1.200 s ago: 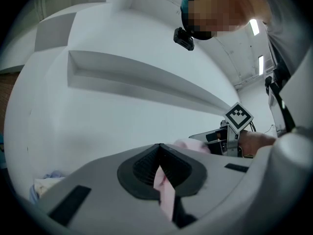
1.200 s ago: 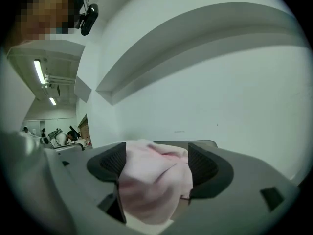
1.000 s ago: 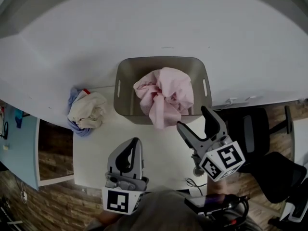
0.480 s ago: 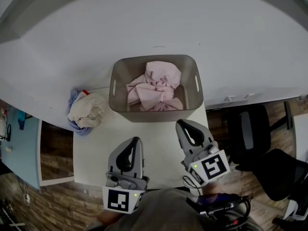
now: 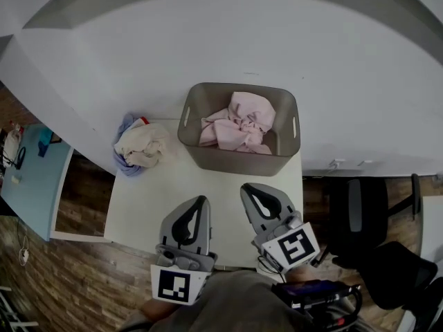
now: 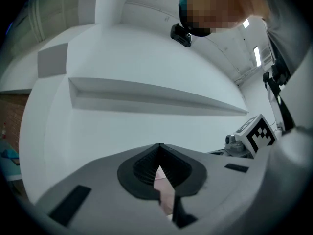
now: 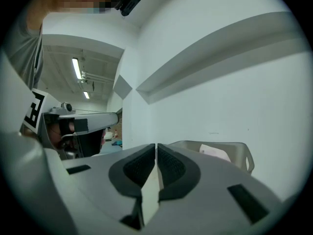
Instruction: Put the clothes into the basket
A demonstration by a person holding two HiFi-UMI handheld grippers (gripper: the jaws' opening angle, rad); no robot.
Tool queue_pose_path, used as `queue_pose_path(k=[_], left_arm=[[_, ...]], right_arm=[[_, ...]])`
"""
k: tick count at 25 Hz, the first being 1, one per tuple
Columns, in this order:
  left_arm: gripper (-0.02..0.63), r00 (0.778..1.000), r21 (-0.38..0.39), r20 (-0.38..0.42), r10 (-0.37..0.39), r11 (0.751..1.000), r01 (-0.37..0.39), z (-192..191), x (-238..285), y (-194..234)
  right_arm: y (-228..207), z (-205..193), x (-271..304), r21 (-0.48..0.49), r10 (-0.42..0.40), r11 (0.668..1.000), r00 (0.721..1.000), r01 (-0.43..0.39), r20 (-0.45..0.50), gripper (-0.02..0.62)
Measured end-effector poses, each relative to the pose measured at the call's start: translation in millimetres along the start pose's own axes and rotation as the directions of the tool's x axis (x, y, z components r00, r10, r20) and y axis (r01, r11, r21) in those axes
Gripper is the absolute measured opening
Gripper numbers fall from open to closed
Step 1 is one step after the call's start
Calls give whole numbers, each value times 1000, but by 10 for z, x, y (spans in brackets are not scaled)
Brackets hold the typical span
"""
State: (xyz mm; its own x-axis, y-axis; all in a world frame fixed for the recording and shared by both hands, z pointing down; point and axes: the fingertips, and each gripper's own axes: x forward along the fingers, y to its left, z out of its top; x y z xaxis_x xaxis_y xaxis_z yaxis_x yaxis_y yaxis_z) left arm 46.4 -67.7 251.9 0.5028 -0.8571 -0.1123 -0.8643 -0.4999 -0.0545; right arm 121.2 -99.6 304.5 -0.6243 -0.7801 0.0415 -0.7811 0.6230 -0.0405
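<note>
A grey basket (image 5: 235, 160) stands at the back of the white table (image 5: 149, 199), with a pink garment (image 5: 239, 122) crumpled inside it. A pile of cream and blue clothes (image 5: 142, 149) lies on the table to the basket's left. My left gripper (image 5: 201, 200) hovers over the table's front, shut and empty, with its tips (image 6: 159, 147) meeting. My right gripper (image 5: 246, 187) is just in front of the basket, shut with nothing between its pads (image 7: 156, 148). In the right gripper view the basket (image 7: 234, 153) sits ahead to the right.
A white wall rises behind the table. A black office chair (image 5: 360, 206) stands right of the table, with a cable (image 5: 339, 163) at the table's far right corner. A blue surface (image 5: 34, 178) lies to the left over wood-pattern flooring.
The right gripper was open by the pink garment draped over the basket's front; it has since shut and drawn back. The garment now lies inside the basket. The left gripper stayed shut.
</note>
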Motion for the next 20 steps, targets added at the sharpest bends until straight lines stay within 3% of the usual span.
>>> queue_pose_path(k=[6, 13, 20], left_arm=[[8, 983, -21, 49, 177, 984, -177, 52, -475, 164], [8, 928, -6, 30, 371, 929, -371, 48, -1147, 419], [8, 888, -1, 14, 460, 888, -460, 41, -1730, 912]], right_arm=[[380, -7, 46, -28, 132, 991, 991, -132, -4, 18], [870, -90, 242, -28, 241, 970, 970, -241, -23, 20], [1488, -132, 629, -23, 295, 955, 955, -296, -18, 26]])
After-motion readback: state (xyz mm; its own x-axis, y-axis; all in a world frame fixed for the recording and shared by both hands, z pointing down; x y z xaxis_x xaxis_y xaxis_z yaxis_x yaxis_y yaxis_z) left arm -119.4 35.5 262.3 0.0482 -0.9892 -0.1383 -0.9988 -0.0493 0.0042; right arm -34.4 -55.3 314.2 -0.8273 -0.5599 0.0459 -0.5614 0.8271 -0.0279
